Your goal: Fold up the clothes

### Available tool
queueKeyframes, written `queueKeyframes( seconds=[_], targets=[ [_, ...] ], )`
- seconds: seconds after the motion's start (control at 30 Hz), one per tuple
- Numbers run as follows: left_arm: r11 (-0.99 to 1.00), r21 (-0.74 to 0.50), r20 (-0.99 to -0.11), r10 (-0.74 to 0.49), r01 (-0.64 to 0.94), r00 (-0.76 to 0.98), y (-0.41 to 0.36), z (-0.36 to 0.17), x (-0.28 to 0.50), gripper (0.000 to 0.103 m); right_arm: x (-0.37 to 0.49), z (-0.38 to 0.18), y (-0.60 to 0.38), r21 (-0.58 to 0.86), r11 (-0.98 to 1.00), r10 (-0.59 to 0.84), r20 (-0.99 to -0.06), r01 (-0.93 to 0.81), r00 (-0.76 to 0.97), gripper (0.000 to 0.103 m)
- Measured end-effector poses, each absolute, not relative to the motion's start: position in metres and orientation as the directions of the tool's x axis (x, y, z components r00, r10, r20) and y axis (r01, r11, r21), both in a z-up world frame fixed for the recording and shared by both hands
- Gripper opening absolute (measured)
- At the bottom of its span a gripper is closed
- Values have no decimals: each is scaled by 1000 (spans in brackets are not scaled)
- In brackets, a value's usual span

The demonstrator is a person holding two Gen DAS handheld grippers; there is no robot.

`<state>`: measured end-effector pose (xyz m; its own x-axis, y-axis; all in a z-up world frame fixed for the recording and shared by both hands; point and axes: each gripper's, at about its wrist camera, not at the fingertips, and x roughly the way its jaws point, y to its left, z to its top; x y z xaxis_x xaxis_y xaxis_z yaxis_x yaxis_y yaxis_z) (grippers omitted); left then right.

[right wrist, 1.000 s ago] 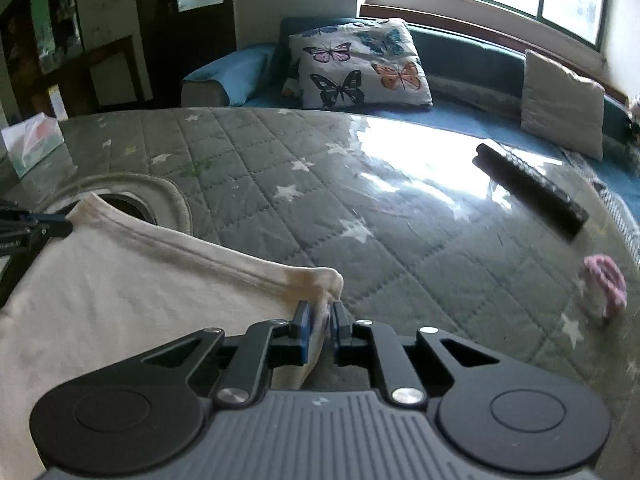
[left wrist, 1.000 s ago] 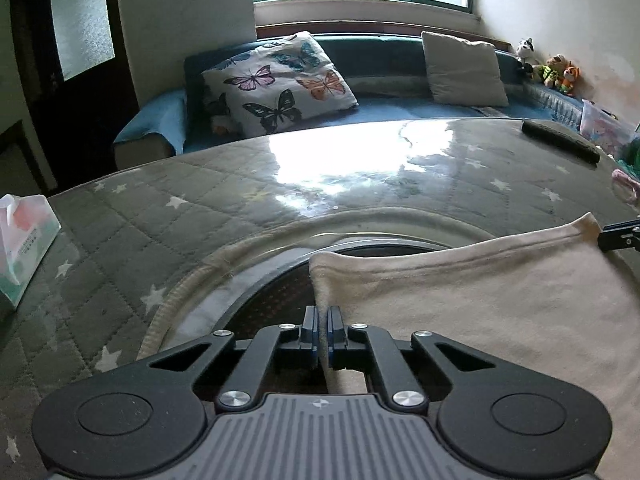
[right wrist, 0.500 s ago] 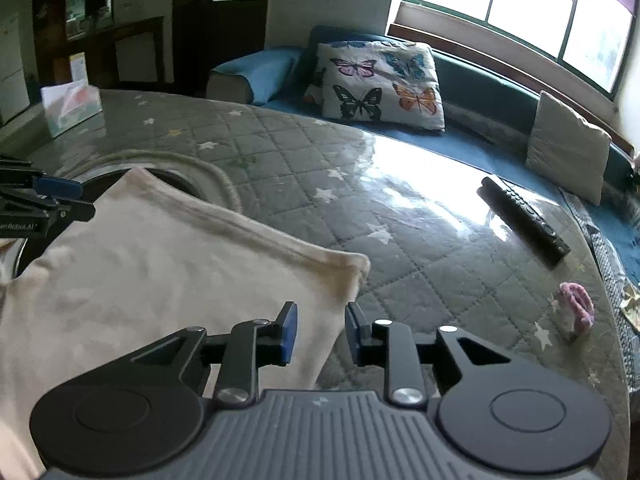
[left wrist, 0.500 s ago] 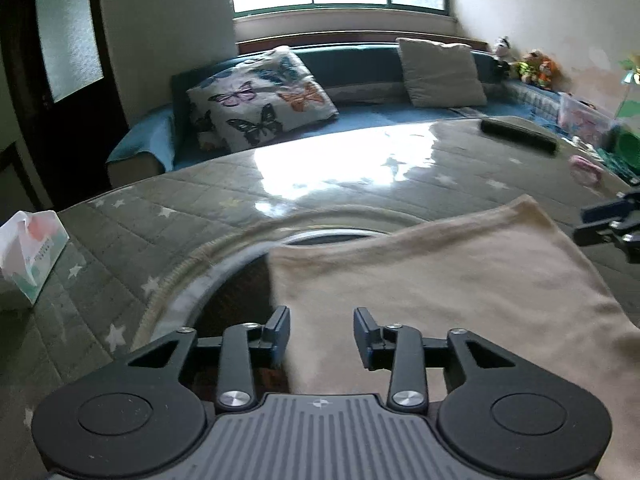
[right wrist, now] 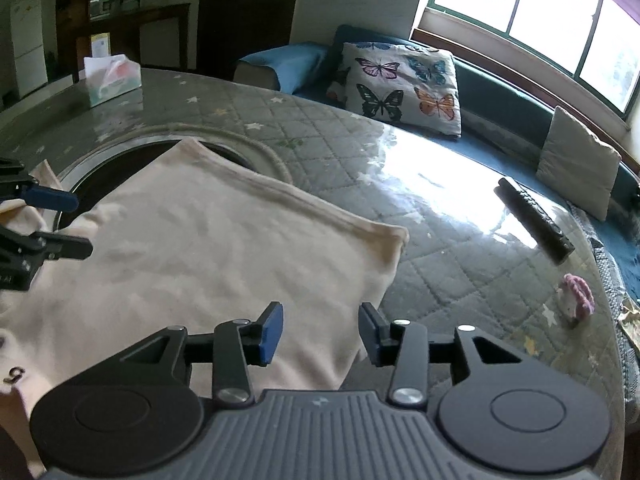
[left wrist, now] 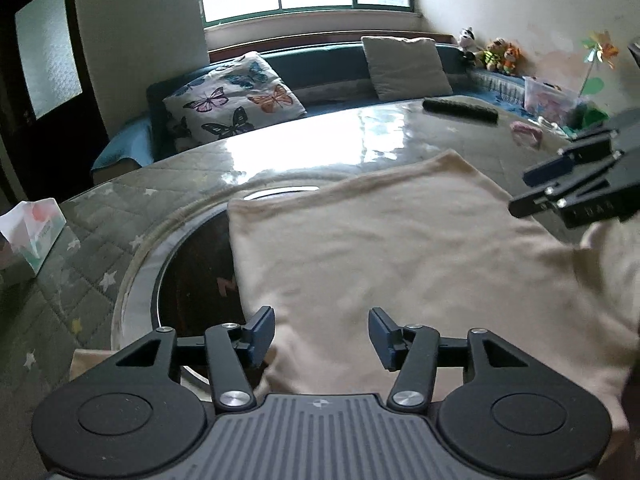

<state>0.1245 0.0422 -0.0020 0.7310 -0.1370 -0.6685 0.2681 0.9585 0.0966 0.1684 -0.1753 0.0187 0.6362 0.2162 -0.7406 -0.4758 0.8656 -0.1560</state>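
The cream garment (left wrist: 392, 256) lies spread on the bench (right wrist: 432, 248), a doubled panel with its hemmed edge turned away from the tongs and its left part hanging over the round dark opening (left wrist: 196, 276) set in the bench top. Both pairs of tongs are parted and hold nothing. The left tongs (left wrist: 322, 334) hover just above the near left edge of the garment; the right tongs (right wrist: 320, 334) hover above its near right edge, close to the rounded far corner. In the right wrist view a loose bit of the same cloth, bearing a small dark mark, trails off to the left of the garment. Judging from the flat panel and the tongs standing apart at matching ends, a fold has probably just been laid down, though the same scene would suit tongs about to close on the near edge (one moment cannot settle which). The garment looks soft and limp, so it should drape wherever it is let go.

The bench is round, covered with a grey quilted cloth with stars under a glossy sheet that throws back the window light. Beyond the garment lie a dark remote control (right wrist: 532, 220) and a small pink thing (right wrist: 578, 294); a tissue box (left wrist: 30, 236) stands off to its left. Farther back, a blue window seat carries a butterfly cushion (right wrist: 400, 84) and a plain grey cushion (left wrist: 406, 66).
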Motion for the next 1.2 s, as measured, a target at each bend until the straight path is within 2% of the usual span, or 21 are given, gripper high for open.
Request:
queueKeyframes(
  seconds=[0.37, 0.77, 0.9, 1.0, 1.2],
  targets=[
    [945, 131, -654, -145, 300, 742, 42, -10, 87, 63, 147, 22, -167, -165, 855, 226, -736, -492, 638, 52],
    [926, 192, -641, -131, 324, 756, 46, -18, 58, 67, 123, 21, -159, -140, 846, 260, -733, -514, 628, 56],
    [919, 212, -637, -127, 332, 760, 48, -20, 48, 69, 107, 20, -153, -129, 825, 294, -733, -549, 614, 56],
    [913, 227, -633, -126, 339, 764, 49, -22, 41, 69, 91, 16, -146, -119, 802, 324, -736, -585, 594, 63],
    [907, 246, -627, -120, 341, 770, 51, -19, 37, 70, 62, 2, -130, -100, 749, 372, -754, -655, 541, 63]
  ],
)
